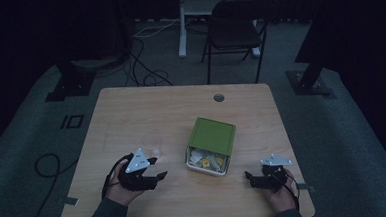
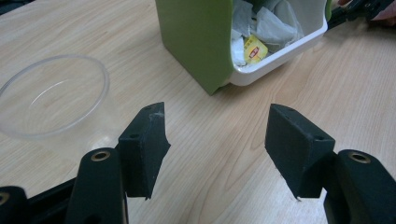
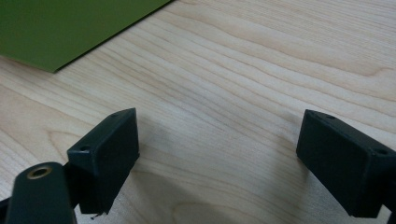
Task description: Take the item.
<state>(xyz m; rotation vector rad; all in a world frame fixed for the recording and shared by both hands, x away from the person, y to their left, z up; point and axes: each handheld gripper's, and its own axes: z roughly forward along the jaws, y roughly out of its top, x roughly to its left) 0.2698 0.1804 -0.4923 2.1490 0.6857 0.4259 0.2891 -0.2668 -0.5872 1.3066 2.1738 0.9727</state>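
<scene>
We are looking down on a pale wooden table [image 1: 131,111] where a green box with a white inner tray [image 1: 210,145], lying on its side and stuffed with tea-bag sachets [image 2: 261,32], is resting between our two hands, its open mouth facing our edge of the table. Just left of it a shallow clear plastic bowl [image 2: 49,95] is standing empty. Our left gripper [image 2: 217,140] is hovering with its jaws spread wide and nothing between them; the box mouth is lying ahead and slightly to the right of those jaws, the bowl ahead to their left. Our right gripper [image 3: 217,154] is likewise gaping over bare wood, the green side of the box off to its upper left. We are judging the left hand nearer to the bowl and about as near to the sachets as the right.
</scene>
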